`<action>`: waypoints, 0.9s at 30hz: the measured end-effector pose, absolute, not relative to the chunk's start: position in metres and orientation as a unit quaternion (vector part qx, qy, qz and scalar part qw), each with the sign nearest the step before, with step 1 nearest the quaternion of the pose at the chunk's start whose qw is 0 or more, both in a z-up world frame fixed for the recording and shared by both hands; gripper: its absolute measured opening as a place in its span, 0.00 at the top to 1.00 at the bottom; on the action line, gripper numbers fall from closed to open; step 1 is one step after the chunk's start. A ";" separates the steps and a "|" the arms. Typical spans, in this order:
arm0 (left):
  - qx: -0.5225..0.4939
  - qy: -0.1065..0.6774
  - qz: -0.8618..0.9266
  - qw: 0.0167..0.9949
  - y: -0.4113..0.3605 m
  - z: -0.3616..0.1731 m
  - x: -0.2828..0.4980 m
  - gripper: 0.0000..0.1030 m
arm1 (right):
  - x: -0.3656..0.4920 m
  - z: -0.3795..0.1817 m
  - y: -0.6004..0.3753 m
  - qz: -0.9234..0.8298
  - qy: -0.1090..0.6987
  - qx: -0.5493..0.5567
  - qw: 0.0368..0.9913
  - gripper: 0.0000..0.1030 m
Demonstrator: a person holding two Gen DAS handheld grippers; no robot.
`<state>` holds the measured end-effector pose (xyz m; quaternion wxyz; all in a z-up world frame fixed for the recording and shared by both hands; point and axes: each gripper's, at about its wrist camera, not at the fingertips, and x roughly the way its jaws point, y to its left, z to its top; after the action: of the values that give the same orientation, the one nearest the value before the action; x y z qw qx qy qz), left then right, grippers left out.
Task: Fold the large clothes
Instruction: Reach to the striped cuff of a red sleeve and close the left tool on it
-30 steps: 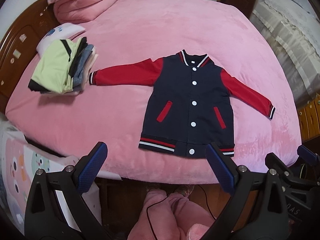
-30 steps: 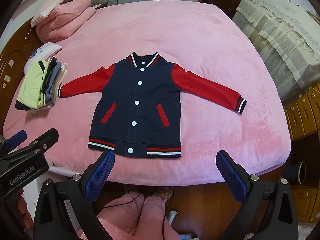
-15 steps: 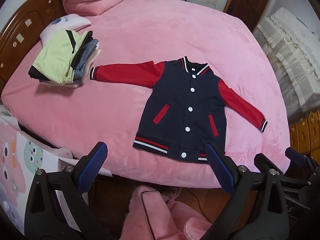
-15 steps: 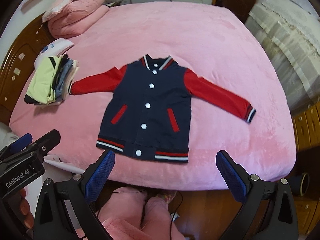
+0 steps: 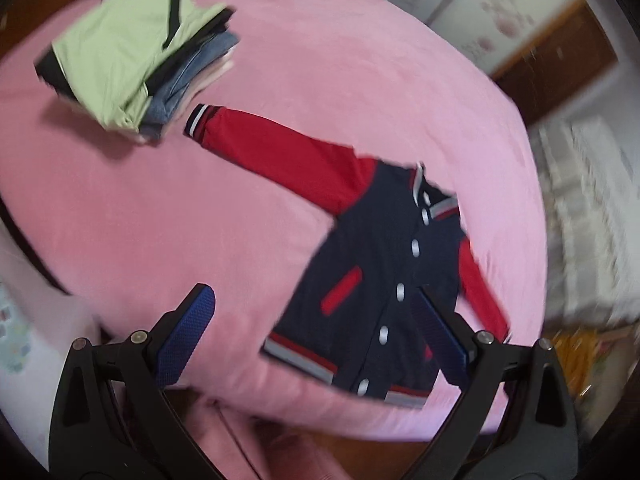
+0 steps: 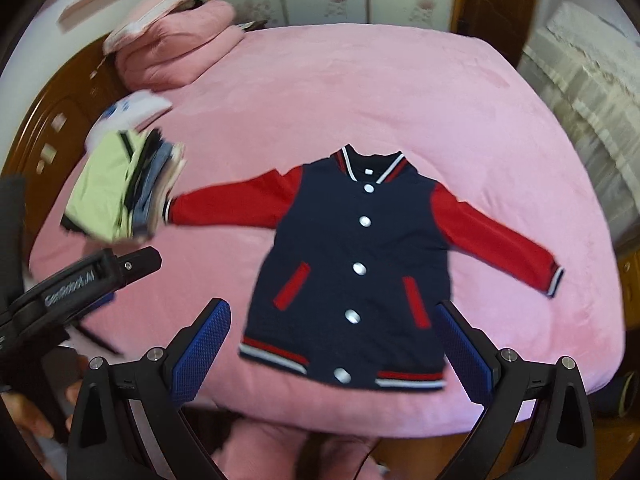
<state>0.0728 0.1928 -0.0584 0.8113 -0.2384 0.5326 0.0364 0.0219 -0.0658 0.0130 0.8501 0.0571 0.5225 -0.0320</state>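
On the bed: pink plush bedspread point(image 6: 360, 92) carries a navy varsity jacket point(image 6: 356, 256) with red sleeves, laid flat, front up, snaps closed, both sleeves spread outward.
Jacket position: near the foot edge of the bed, hem toward the camera; collar points away.
Left sleeve cuff point(image 5: 198, 120): lies just beside a stack of folded clothes point(image 5: 132, 48); whether it touches the stack cannot be told, as the left wrist view is blurred.
Other items: folded pink quilt point(image 6: 176, 44) at the far left corner, well apart from the jacket.
Left gripper point(image 5: 316, 332): jaws wide apart, nothing between them; hovers over the bed's near edge, angled toward the left sleeve.
Right gripper point(image 6: 332, 352): jaws wide apart, empty; held above the jacket hem, not touching cloth.
Step in hand: judged as approach before the first fold; no part of the jacket is folded yet.
Next move calls for: lowering each claw to a sleeve or shoulder seam, pinching only the top layers without bunching the bedspread, then carrying the sleeve across the chest.
Caution: plush cover may get caught up in the pinch; cuff sits close to the stack, so the lift should go inward.
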 end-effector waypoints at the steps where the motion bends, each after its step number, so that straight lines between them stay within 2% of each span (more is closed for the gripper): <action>1: -0.256 0.531 0.048 0.807 0.209 -0.070 0.086 0.05 | 0.038 0.005 -0.059 -0.039 0.521 0.074 0.850 0.01; 5: -0.319 0.523 0.094 0.785 0.270 -0.117 0.134 0.08 | 0.095 -0.028 -0.040 -0.060 0.527 0.116 0.840 0.01; 8: -0.364 0.519 0.119 0.764 0.313 -0.159 0.164 0.15 | 0.131 -0.054 -0.029 -0.079 0.524 0.137 0.837 0.02; 10: -0.383 0.519 0.136 0.752 0.334 -0.185 0.178 0.15 | 0.151 -0.074 -0.025 -0.093 0.530 0.147 0.830 0.06; 14: -0.409 0.508 0.183 0.736 0.367 -0.229 0.197 0.22 | 0.175 -0.119 -0.020 -0.119 0.564 0.166 0.800 0.21; 22: -0.433 0.463 0.195 0.749 0.400 -0.284 0.228 0.35 | 0.183 -0.186 -0.015 -0.130 0.586 0.197 0.775 0.24; 23: -0.432 0.457 0.195 0.753 0.401 -0.287 0.231 0.37 | 0.181 -0.193 -0.014 -0.126 0.589 0.200 0.773 0.25; 25: -0.419 0.459 0.190 0.760 0.397 -0.292 0.240 0.60 | 0.171 -0.204 -0.021 -0.119 0.594 0.204 0.769 0.25; 26: -0.415 0.462 0.185 0.762 0.394 -0.295 0.245 0.63 | 0.169 -0.210 -0.023 -0.116 0.598 0.206 0.766 0.25; 27: -0.412 0.460 0.183 0.765 0.392 -0.295 0.248 0.72 | 0.164 -0.213 -0.029 -0.115 0.600 0.208 0.764 0.25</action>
<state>0.2476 0.3918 -0.2955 0.7651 -0.4120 0.4597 0.1834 0.1645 -0.0286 -0.2129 0.7635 0.2085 0.6003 -0.1149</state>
